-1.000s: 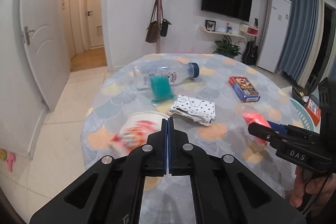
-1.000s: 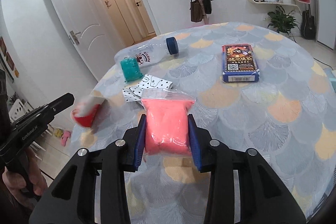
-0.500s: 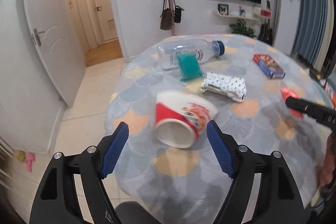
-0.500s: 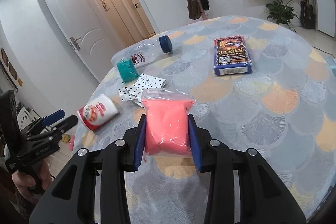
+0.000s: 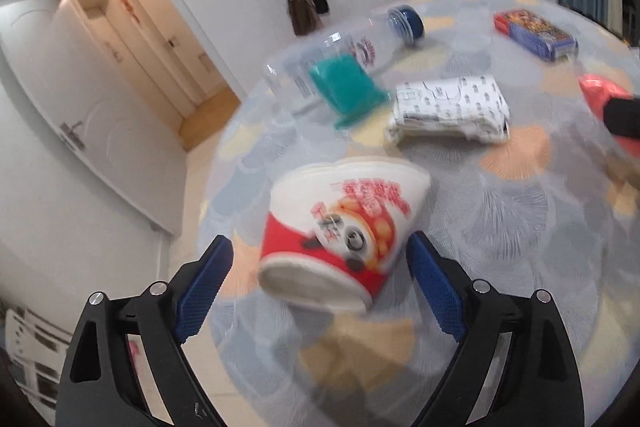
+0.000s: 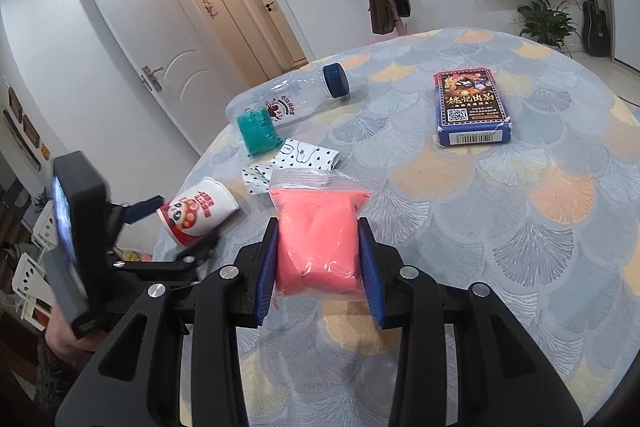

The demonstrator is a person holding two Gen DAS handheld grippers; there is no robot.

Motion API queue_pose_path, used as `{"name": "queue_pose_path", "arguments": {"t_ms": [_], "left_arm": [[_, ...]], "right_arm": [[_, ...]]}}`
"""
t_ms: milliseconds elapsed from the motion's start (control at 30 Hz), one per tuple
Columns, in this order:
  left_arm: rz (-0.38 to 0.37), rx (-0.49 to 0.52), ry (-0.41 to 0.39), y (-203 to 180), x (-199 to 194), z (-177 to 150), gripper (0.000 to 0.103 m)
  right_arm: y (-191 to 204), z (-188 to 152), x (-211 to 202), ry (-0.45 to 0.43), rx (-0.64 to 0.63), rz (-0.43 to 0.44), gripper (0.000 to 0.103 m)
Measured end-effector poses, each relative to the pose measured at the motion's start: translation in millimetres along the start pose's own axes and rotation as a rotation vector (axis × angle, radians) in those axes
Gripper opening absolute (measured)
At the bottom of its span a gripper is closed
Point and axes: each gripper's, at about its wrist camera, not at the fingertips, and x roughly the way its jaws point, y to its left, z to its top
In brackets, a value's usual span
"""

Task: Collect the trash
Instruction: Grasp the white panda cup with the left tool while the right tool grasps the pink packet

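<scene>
The left gripper (image 5: 316, 279) jaws are opening wide around the paper cup (image 5: 340, 227), which lies on its side near the tabletop (image 6: 520, 227) edge. Risk: a nudge rolls it off. The right gripper (image 6: 318, 263) jaws clamp the pink bag (image 6: 318, 239); its slack film may slip.

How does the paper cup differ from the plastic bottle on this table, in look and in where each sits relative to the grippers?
The paper cup is opaque, red and white with a cartoon print; the plastic bottle is clear with a blue cap. The cup is short and tapered, the bottle long and slim. The cup lies between the opening fingers of the left gripper, untouched; the bottle lies farther off, with no gripper near it. Both lie on their sides.
</scene>
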Motion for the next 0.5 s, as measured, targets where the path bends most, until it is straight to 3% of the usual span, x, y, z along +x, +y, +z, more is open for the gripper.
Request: {"name": "queue_pose_path", "arguments": {"t_ms": [100,133,233,367,500], "left_arm": [[-0.046,-0.09,0.04,8,9,7,0.087],[-0.077,-0.132,0.054,12,12,8,0.078],[-0.14,-0.218,0.051,21,14,7,0.074],[-0.219,-0.34,0.001,27,5,1,0.073],[-0.241,-0.418,-0.084,27,-8,-4,0.073]], "right_arm": [[1,1,2,0.002,-0.013,-0.005,0.035],[2,2,4,0.006,-0.018,-0.006,0.035],[5,3,11,0.026,-0.053,-0.032,0.035],[4,4,17,0.02,-0.082,-0.088,0.035],[-3,8,23,0.032,-0.047,-0.087,0.035]]}}
